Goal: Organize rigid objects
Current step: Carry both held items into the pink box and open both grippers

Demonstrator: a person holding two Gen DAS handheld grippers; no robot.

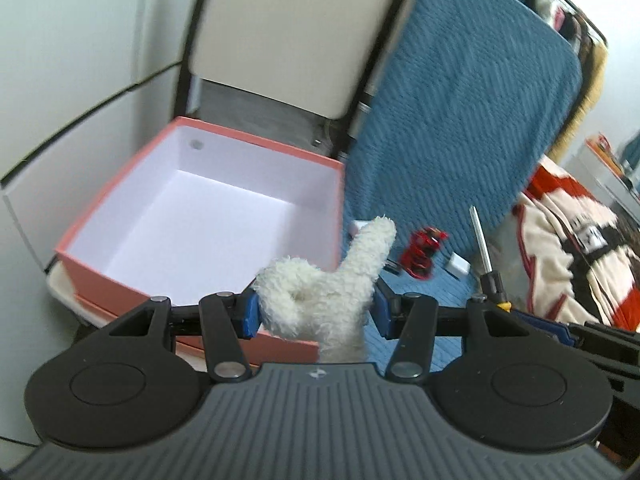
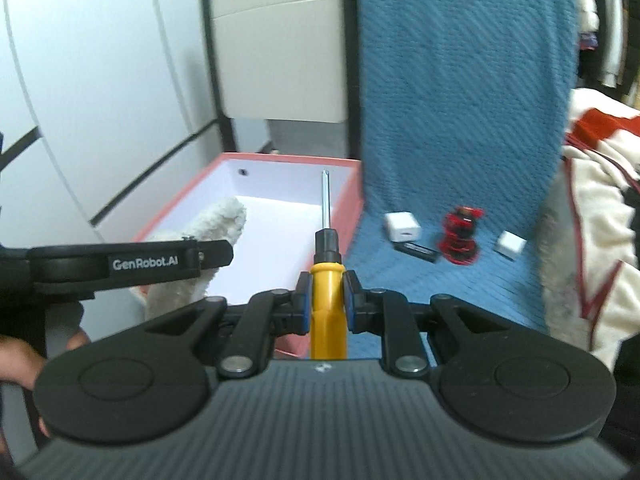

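Midway at best, judging by the open pink box (image 1: 120, 208): white inside, nothing visible on the floor that shows. Left gripper (image 1: 316, 308) pinching a white plush toy (image 1: 320, 284) by its body, blue pads pressed into the fleece on both sides, one fuzzy limb sticking up and forward past the tips; box just ahead and to the left of those tips. Right gripper (image 2: 326, 296) pressed tight on a yellow-handled screwdriver (image 2: 326, 280), handle between the pads, black collar and steel shaft pointing straight ahead toward the box's near right corner. Seen from the right wrist, left gripper and plush hanging to the left, at the box's near edge, fingers of a hand (image 2: 24, 360) wrapped round the grip at lower left. Both loads held clear of any surface, neither yet lowered into the box, so apparently two items in carry and none delivered. Left to collect, ahead and to the right of the right gripper's tips, on the blue knitted cover (image 2: 460, 100): a white cube charger (image 2: 402, 227), a small black rectangular item (image 2: 416, 251) touching or just in front of it, a red-and-black object (image 2: 460, 238) too blurred to name, and a second small white block (image 2: 511, 245) further right. Likely next: lower and release both loads inside the box, though a soft plush among rigid things may belong elsewhere.
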